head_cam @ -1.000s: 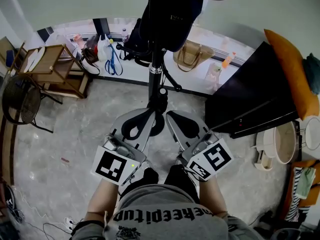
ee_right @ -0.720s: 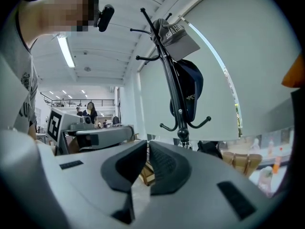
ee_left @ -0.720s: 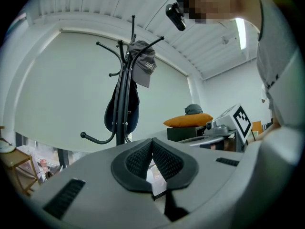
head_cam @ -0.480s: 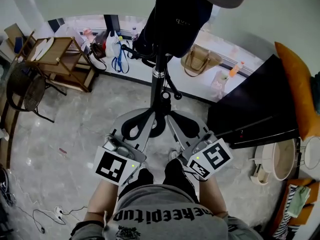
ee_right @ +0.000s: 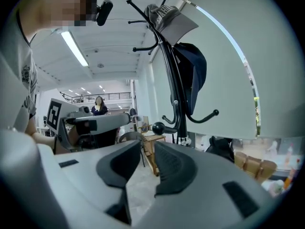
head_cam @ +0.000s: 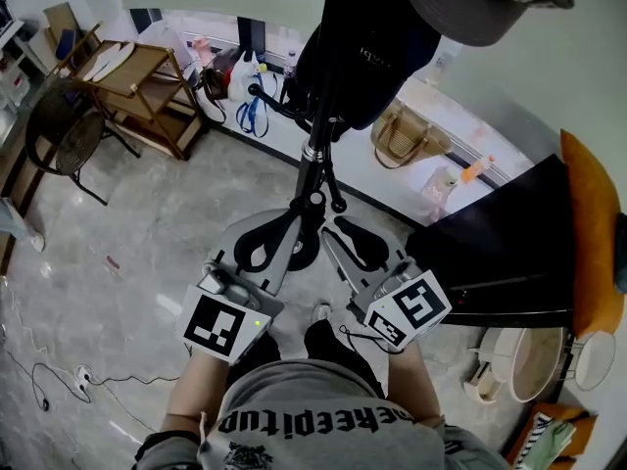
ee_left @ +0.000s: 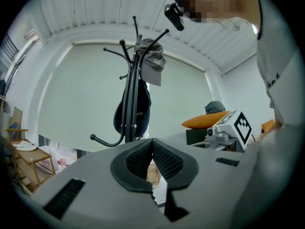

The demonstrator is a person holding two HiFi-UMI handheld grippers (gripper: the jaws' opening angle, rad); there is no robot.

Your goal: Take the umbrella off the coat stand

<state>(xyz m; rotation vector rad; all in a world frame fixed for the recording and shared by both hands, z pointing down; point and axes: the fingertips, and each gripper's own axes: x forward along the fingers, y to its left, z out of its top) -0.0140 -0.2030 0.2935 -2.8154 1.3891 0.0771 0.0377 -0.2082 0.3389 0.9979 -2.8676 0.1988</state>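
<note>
The black coat stand [head_cam: 315, 155] rises straight ahead of me, its pole [ee_left: 129, 104] between the two grippers. A dark blue item with white lettering [head_cam: 367, 52] hangs from it. I cannot tell whether this is the umbrella. A grey cap [head_cam: 485, 3] sits on an upper hook. My left gripper [head_cam: 291, 228] is held level just short of the pole, its pads [ee_left: 164, 161] pressed together with nothing in them. My right gripper [head_cam: 331, 231] is beside it, and its jaws are opening; the gap in my right gripper [ee_right: 147, 149] is empty. In the right gripper view the stand [ee_right: 174, 89] stands a little beyond the tips.
A wooden shelf unit [head_cam: 132, 86] and a black chair [head_cam: 59, 140] stand at the left. Bags [head_cam: 240, 86] and a tan handbag [head_cam: 404, 135] lie along the wall behind the stand. A black cabinet [head_cam: 500, 253] and an orange cushion [head_cam: 593, 223] are at the right. Cables [head_cam: 39, 380] trail on the floor.
My view has swung left, so the room has slid right and more of the cap shows. Both grippers have drifted a little with it. The right jaws have parted.
</note>
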